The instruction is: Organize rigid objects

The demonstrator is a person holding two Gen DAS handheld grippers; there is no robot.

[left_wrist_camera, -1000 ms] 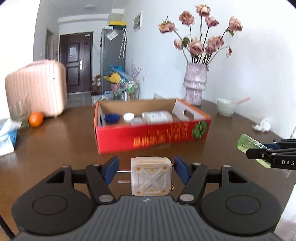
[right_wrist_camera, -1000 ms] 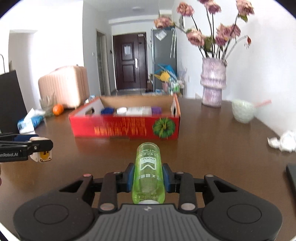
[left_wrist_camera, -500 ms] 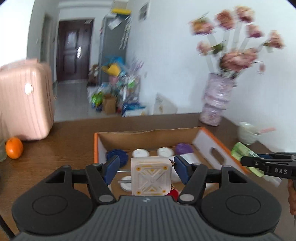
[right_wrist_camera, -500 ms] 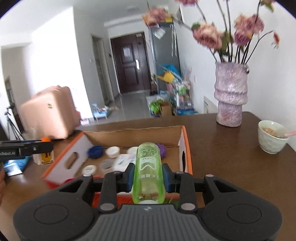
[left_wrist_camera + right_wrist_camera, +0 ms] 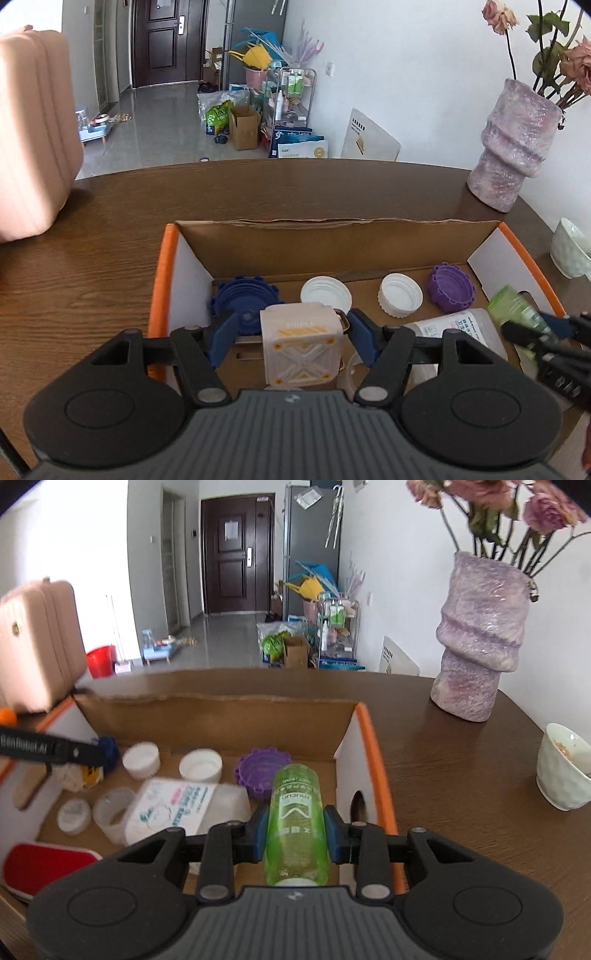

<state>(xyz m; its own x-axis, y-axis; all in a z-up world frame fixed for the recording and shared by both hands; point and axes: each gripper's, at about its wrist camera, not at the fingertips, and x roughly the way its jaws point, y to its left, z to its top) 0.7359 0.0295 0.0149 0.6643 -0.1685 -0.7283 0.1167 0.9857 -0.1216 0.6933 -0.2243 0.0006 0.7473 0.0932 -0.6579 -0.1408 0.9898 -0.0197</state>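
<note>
Right wrist: green bottle (image 5: 297, 819) (clamped)

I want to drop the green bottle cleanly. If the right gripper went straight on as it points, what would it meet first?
Probably the purple cap on the box floor, just ahead of the green bottle in the right gripper; depth is unclear.

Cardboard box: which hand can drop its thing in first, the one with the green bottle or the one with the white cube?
Probably the left. The left gripper holds the white cube over bare box floor. The right gripper holds the green bottle beside the box's end wall.
</note>
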